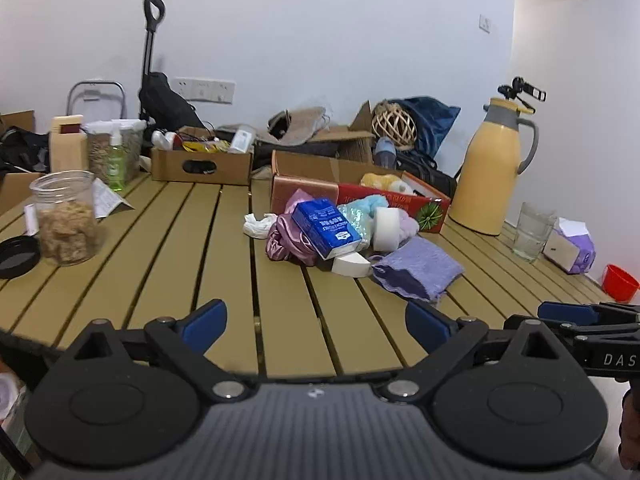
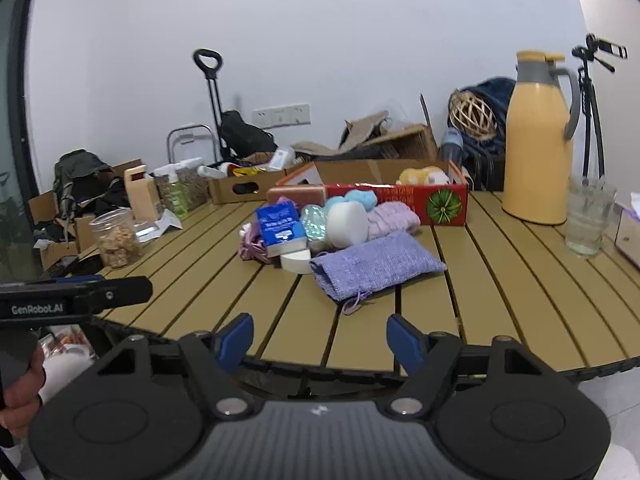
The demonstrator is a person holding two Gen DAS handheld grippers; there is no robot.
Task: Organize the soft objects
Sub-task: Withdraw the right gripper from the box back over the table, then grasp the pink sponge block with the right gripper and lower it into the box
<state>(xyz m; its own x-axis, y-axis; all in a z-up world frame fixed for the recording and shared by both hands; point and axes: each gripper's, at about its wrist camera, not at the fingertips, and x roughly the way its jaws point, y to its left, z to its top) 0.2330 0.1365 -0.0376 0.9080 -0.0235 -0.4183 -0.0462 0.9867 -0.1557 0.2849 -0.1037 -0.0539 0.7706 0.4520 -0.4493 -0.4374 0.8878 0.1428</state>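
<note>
A pile of soft things lies mid-table: a purple cloth pouch [image 1: 416,272] [image 2: 376,264] nearest me, a blue tissue pack [image 1: 326,228] [image 2: 280,226], a round white sponge [image 1: 386,228] [image 2: 348,224], pink satin cloth [image 1: 280,240] and a crumpled white tissue [image 1: 258,224]. Behind them stands a red cardboard box [image 1: 384,196] [image 2: 400,196] holding a yellow plush [image 1: 382,180] [image 2: 424,176]. My left gripper [image 1: 316,320] hangs open and empty over the table's near edge. My right gripper [image 2: 320,332] is also open and empty, short of the pouch.
The slatted tan table [image 1: 180,260] carries a jar [image 1: 66,220] with its black lid [image 1: 16,256] at left and a brown cardboard box [image 1: 200,164] behind. At right stand a yellow thermos [image 2: 536,140], a glass [image 2: 588,220] and a tissue box [image 1: 570,246].
</note>
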